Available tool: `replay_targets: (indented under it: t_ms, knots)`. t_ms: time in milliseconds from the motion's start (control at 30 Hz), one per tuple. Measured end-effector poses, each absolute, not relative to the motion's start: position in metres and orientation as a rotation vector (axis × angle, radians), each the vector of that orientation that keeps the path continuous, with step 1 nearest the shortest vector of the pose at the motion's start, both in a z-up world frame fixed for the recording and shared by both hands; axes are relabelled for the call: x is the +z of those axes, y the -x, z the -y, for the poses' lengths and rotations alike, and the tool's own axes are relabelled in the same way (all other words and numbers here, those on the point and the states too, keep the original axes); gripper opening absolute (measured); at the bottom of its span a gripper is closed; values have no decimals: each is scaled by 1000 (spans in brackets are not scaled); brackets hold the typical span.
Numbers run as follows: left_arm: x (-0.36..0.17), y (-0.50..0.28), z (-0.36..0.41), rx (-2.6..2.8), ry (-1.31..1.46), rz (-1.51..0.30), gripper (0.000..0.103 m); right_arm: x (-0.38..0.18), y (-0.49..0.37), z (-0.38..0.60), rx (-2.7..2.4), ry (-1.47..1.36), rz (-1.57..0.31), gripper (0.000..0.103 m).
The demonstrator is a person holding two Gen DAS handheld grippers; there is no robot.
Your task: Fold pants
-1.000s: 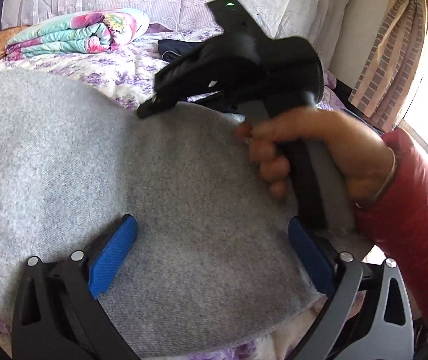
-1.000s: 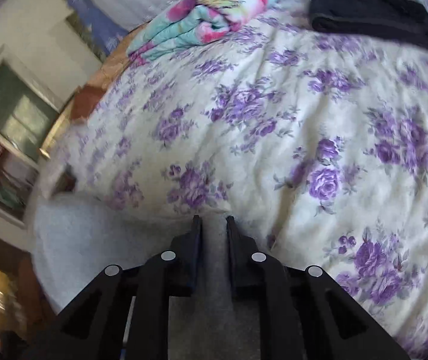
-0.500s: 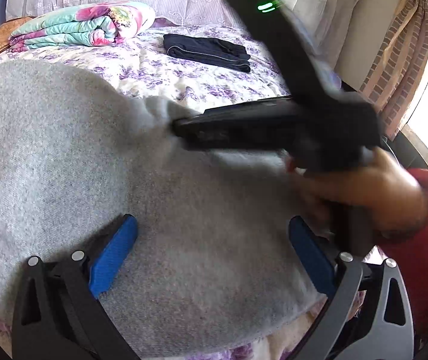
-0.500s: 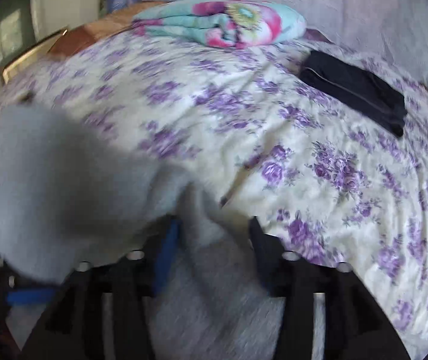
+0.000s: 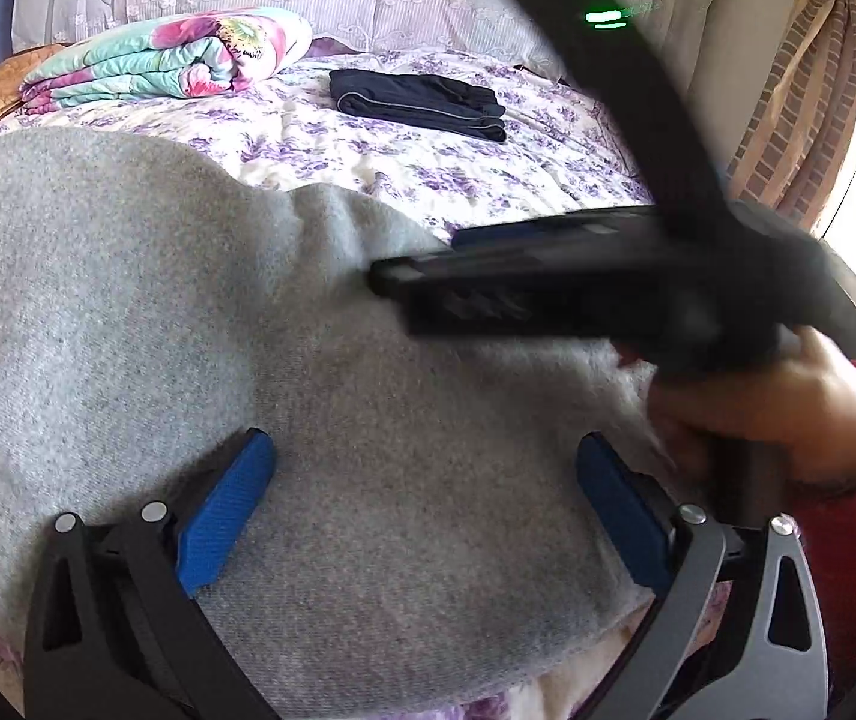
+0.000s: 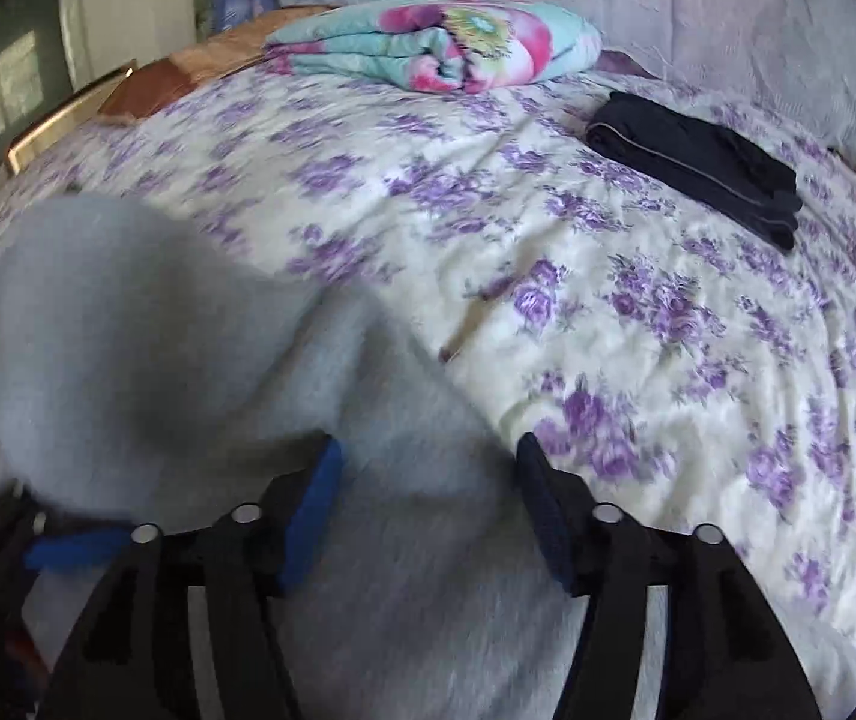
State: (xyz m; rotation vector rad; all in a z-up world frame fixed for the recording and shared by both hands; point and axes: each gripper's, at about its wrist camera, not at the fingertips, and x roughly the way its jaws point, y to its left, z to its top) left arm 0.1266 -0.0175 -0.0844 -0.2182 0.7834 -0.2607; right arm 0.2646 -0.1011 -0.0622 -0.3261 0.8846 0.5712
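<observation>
Where the bedspread (image 6: 698, 360) meets the near edge of the bed, the gray pants (image 5: 200, 330) lie spread flat, filling the near-left part of both views. Their long axis runs roughly along the near edge, from the left side toward the right, though the fisheye curve makes the exact direction hard to judge. One raised fold of gray cloth stands up near the middle of the garment. The left gripper (image 5: 422, 504) hovers over the near portion, its blue pads wide apart with nothing between them. The right gripper (image 6: 428, 504), seen from its own camera, also has its jaws spread, over gray cloth; in the left view it appears as a blurred black body held by the right hand (image 5: 770, 408). Toward the far edge lie a folded dark garment (image 6: 698, 162) and, left of it, a folded floral blanket (image 6: 440, 42).
</observation>
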Motion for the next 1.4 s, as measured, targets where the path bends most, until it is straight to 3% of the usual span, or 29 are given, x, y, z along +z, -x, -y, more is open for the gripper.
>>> replay_targets:
  t_ms: [200, 333, 700, 900, 1033, 1067, 1100, 1133, 1167, 1233, 1333, 1400]
  knots:
    - [-84, -128, 17, -265, 212, -795, 98, -29, -255, 168, 556, 17, -782, 69]
    - [-84, -128, 19, -252, 196, -795, 98, -15, -206, 264, 491, -192, -679, 93]
    - [-64, -114, -5, -247, 366, -774, 98, -44, -87, 479, 200, -549, -655, 94]
    - [-33, -96, -24, -100, 291, -693, 98, -81, -124, 484, 215, -672, -747, 96]
    - [-34, -97, -65, 0, 305, -702, 98, -81, -140, 482, 189, -707, -686, 98]
    - [-41, -102, -75, 12, 318, -733, 98, -82, -143, 483, 194, -723, -665, 96]
    - [-50, -107, -86, 0, 344, -760, 98, -83, -145, 485, 192, -726, -654, 88]
    - [-56, -108, -90, -16, 360, -762, 98, -85, -147, 486, 180, -726, -637, 66]
    - [-58, -108, -91, -25, 356, -755, 98, -89, -147, 488, 172, -734, -623, 53]
    - [-57, -105, -81, -4, 285, -743, 98, -100, -144, 497, 212, -800, -586, 35]
    - [-52, -101, -78, 11, 287, -714, 98, -86, -133, 488, 196, -730, -535, 28]
    - [-51, -99, -85, -6, 341, -713, 98, -59, -121, 465, 146, -541, -487, 27]
